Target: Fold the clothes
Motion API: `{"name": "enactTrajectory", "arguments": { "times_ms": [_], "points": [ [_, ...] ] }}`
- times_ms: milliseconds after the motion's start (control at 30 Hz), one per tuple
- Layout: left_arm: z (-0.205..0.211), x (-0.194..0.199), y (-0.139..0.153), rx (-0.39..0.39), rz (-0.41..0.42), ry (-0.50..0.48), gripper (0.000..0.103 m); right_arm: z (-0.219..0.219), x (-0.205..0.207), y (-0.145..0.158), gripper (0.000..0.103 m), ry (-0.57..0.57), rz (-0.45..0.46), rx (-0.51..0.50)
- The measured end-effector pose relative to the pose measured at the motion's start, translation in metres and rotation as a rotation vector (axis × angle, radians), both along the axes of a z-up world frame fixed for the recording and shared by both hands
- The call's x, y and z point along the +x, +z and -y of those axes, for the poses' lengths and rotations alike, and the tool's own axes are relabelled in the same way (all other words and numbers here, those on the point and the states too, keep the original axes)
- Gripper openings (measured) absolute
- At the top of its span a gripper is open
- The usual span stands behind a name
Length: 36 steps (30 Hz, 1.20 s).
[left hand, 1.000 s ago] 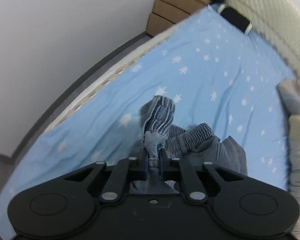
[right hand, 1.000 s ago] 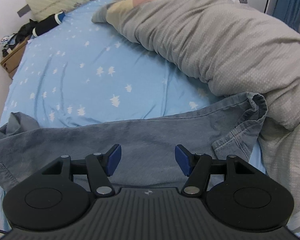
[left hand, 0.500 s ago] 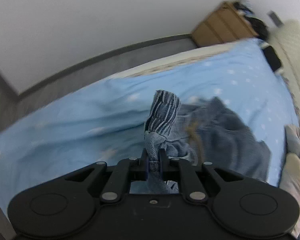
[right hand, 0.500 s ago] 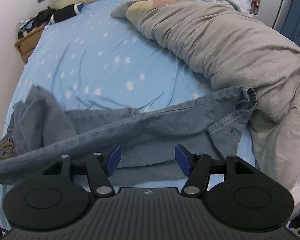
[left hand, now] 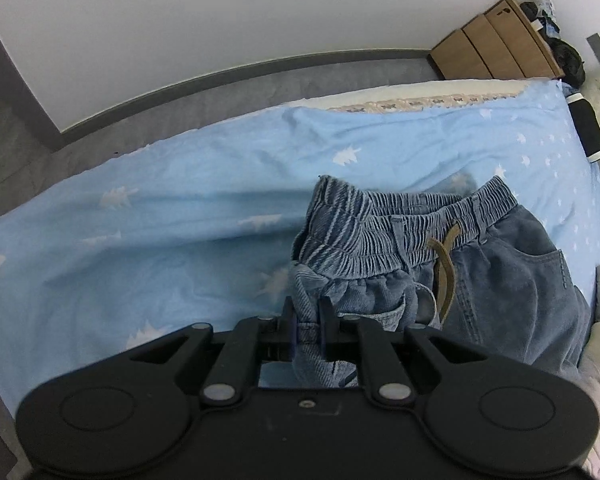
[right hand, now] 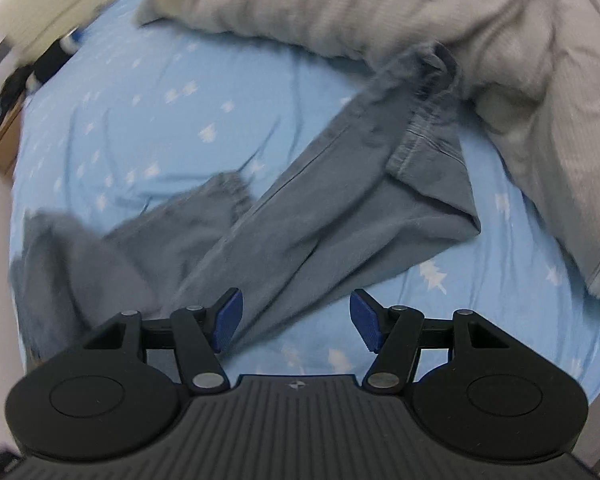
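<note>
A pair of blue denim trousers (left hand: 500, 272) with an elastic waistband and a tan drawstring (left hand: 444, 268) lies on the light blue star-print sheet (left hand: 180, 208). My left gripper (left hand: 306, 320) is shut on a fold of the waistband at its left end. In the right wrist view the trouser legs (right hand: 340, 208) stretch diagonally across the sheet (right hand: 140, 92), their hems against the grey duvet (right hand: 460, 20). My right gripper (right hand: 296, 316) is open and empty, hovering just above the near part of a leg.
The grey duvet covers the bed's right side. A wooden drawer unit (left hand: 496, 40) stands by the white wall at the head of the bed. A black and white object (left hand: 588, 128) lies near the cream headboard. Grey floor (left hand: 180, 100) runs along the bed's left edge.
My left gripper has pulled the waistband towards the bed's left edge, and the waistband has spread flat. The trouser legs have swung from lying across to diagonal. My right gripper stays open.
</note>
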<state>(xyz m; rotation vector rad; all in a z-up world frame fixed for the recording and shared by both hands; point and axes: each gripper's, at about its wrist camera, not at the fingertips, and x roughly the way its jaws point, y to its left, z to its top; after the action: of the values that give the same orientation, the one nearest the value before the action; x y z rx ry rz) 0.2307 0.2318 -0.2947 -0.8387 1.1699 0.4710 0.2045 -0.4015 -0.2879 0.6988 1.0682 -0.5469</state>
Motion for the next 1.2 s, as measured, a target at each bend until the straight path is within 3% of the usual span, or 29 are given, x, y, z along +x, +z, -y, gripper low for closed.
{"name": "enactTrajectory", "arguments": {
  "times_ms": [200,400,833,1000,1100,1133,1167,1200],
  "points": [
    [0.004,0.009,-0.004,0.033,-0.031,0.0,0.009,0.03,0.036,-0.013,0.066,-0.108,0.022,0.034],
    [0.005,0.011,-0.013,0.046,-0.079,0.042,0.01,0.053,0.079,-0.034,0.071,-0.116,-0.028,0.036],
    [0.01,0.022,-0.028,0.093,-0.191,0.114,0.01,0.093,0.147,-0.109,0.075,-0.171,-0.265,0.025],
    [0.012,0.027,-0.029,0.107,-0.222,0.128,0.01,0.101,0.159,-0.135,0.075,-0.197,-0.407,-0.018],
    [0.014,0.03,-0.03,0.116,-0.24,0.136,0.01,0.103,0.158,-0.147,0.067,-0.185,-0.492,-0.027],
    [0.014,0.031,-0.03,0.118,-0.246,0.139,0.01,0.104,0.155,-0.147,0.051,-0.194,-0.499,-0.021],
    [0.014,0.032,-0.03,0.12,-0.25,0.142,0.01,0.105,0.152,-0.147,0.028,-0.207,-0.504,-0.014],
    [0.014,0.031,-0.029,0.117,-0.244,0.147,0.01,0.105,0.147,-0.145,0.019,-0.22,-0.507,-0.006]
  ]
}}
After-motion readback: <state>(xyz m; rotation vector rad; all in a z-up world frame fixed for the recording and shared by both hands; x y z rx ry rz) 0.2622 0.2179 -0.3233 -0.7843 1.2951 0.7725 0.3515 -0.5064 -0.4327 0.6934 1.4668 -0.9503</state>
